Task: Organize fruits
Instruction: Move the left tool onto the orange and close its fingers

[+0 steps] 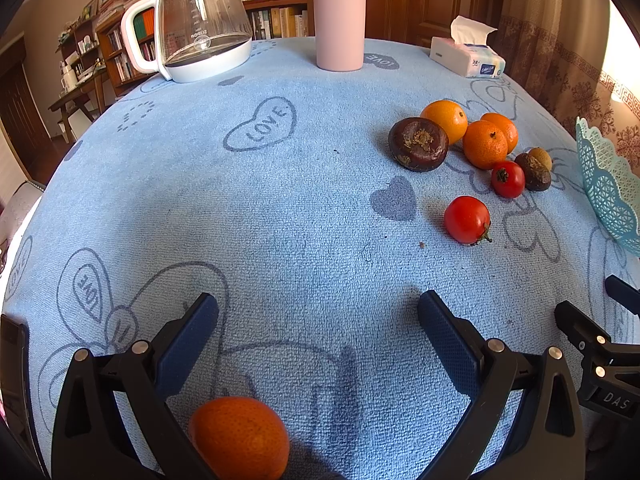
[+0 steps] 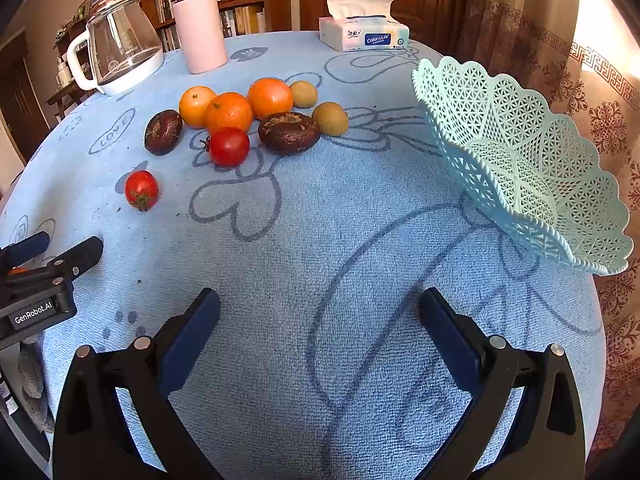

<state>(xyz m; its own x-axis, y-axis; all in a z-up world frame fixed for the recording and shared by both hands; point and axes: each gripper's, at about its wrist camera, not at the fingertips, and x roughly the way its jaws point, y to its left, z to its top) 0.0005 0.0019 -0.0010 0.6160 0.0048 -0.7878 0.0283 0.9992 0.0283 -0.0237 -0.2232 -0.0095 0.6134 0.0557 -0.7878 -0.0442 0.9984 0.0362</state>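
A cluster of fruit lies on the blue cloth: three oranges [image 2: 229,112], two dark purple fruits [image 2: 289,132], two brown round fruits [image 2: 330,118] and two red tomatoes [image 2: 229,146]. The same cluster shows at the right of the left wrist view [image 1: 484,144]. A pale green lattice basket [image 2: 520,160] stands at the right, empty. My left gripper [image 1: 318,312] is open; one orange [image 1: 240,436] lies on the cloth between its jaws near the base. My right gripper [image 2: 319,306] is open and empty over bare cloth.
A glass kettle [image 1: 200,24], a pink flask [image 1: 339,16] and a tissue box [image 1: 466,56] stand at the far side of the table [image 1: 280,200]. Bookshelves and a wooden door are behind. A curtain hangs at the right.
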